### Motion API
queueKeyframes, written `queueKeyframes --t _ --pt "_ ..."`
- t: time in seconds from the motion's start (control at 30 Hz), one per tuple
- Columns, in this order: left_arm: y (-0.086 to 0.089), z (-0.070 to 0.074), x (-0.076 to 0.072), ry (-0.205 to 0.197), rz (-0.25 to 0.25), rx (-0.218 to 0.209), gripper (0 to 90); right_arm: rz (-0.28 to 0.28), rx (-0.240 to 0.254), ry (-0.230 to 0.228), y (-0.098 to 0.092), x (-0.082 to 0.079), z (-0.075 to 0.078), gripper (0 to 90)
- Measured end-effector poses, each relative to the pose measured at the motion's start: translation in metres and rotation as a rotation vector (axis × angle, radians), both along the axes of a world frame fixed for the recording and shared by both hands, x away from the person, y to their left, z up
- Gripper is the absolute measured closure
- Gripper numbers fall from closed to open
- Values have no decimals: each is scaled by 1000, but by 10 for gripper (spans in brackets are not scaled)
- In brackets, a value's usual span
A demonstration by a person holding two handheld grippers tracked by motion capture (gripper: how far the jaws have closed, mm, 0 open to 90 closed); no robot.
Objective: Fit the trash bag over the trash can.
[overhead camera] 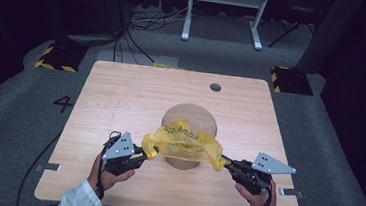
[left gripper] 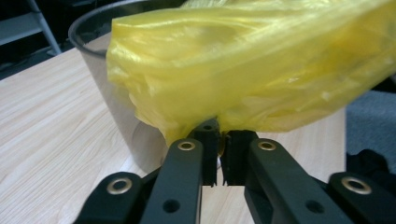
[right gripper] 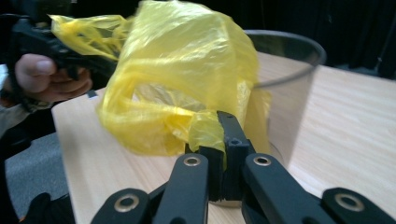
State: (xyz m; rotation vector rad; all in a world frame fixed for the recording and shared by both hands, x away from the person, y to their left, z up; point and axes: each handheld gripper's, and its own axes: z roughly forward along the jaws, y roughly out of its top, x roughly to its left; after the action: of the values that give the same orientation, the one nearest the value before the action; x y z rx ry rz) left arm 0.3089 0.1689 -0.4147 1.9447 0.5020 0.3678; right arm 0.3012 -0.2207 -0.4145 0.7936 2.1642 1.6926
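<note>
A yellow plastic bag (overhead camera: 182, 143) is stretched between my two grippers, over the near side of a clear round bin (overhead camera: 190, 112) that stands mid-table. My left gripper (overhead camera: 145, 152) is shut on the bag's left edge. My right gripper (overhead camera: 225, 162) is shut on its right edge. In the left gripper view the jaws (left gripper: 219, 140) pinch a fold of the bag (left gripper: 243, 65) right in front of the bin (left gripper: 100, 74). The right gripper view shows its jaws (right gripper: 222, 135) clamped on the bag (right gripper: 177, 79) beside the bin (right gripper: 289, 79), with the left gripper (right gripper: 88, 60) farther off.
The wooden table (overhead camera: 121, 92) has a small round hole (overhead camera: 215, 87) at the back right. Behind it on the grey carpet stand a white frame (overhead camera: 224, 11) and two yellow-and-black striped bases (overhead camera: 57, 57). Cables (overhead camera: 148, 22) lie on the floor.
</note>
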Motion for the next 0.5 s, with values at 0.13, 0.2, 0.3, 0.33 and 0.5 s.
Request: queueKeyframes --t 0.13,0.2,0.3,0.33,0.5 --pt "0 -5 6 5 20 -4 826 -45 -10 20 -1 12 -8 899" --pt "2 -9 11 6 31 -12 793 -73 -23 23 -1 20 -13 899" --pt "6 -14 18 29 65 -41 725 -90 -25 30 -1 28 -19 898" --pt "7 -16 20 33 69 -43 708 -98 -22 37 -1 31 -21 897" --pt "12 -17 17 12 94 -48 653 -77 -24 3 2 31 -21 737"
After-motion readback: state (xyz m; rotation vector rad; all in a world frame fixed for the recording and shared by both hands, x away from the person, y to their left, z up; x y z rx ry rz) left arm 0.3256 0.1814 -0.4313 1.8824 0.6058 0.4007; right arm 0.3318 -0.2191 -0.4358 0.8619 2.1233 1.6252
